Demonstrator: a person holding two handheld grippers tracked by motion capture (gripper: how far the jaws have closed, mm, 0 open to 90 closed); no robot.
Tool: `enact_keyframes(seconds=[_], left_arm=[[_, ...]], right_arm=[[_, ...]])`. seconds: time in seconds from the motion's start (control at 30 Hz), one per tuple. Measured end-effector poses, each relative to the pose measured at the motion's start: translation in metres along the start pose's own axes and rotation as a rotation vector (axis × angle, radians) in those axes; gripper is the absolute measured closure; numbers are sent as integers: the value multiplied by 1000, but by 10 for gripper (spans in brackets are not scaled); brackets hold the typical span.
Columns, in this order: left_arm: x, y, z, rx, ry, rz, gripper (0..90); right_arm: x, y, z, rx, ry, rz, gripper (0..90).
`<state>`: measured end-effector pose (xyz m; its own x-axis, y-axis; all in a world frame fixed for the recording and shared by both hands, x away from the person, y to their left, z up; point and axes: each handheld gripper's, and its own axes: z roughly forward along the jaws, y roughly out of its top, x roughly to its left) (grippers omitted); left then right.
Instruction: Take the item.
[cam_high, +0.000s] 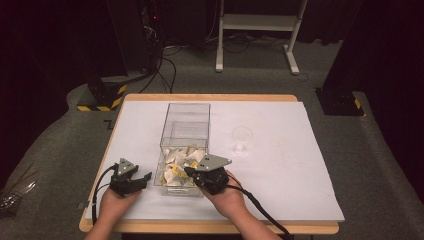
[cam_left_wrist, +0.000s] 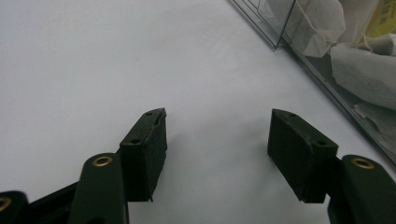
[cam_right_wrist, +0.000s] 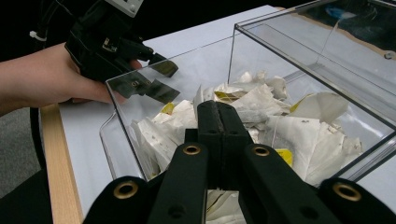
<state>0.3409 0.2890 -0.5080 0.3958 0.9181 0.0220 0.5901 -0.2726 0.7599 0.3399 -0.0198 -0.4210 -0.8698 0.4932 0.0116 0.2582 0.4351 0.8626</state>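
Note:
A clear plastic box (cam_high: 187, 106) stands in the middle of the white table, its near end heaped with white tea bags (cam_high: 180, 162), some with yellow tags. My right gripper (cam_high: 189, 171) reaches over the box's near right corner. In the right gripper view its jaws (cam_right_wrist: 217, 109) are shut just above the tea bags (cam_right_wrist: 299, 130), and nothing shows between them. My left gripper (cam_high: 142, 179) rests open on the table left of the box. The left gripper view has its jaws (cam_left_wrist: 217, 135) wide apart over bare white surface, the box wall (cam_left_wrist: 308, 51) at the right.
A clear cup (cam_high: 242, 139) stands to the right of the box, with something small and white at its base. The table's wooden edge (cam_high: 210, 228) runs along the front. On the floor behind are a white frame (cam_high: 260, 22), cables and a black-and-yellow base (cam_high: 102, 97).

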Motion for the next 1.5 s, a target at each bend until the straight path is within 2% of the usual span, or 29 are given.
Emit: enact_keyframes(seconds=[0.97, 1.5], left_arm=[[0, 0, 0, 1, -4, 1, 374], [0, 0, 0, 1, -8, -2, 367]], right_arm=[[-2, 11, -11, -60, -6, 6, 900], [-6, 21, -24, -119, -36, 11, 900]])
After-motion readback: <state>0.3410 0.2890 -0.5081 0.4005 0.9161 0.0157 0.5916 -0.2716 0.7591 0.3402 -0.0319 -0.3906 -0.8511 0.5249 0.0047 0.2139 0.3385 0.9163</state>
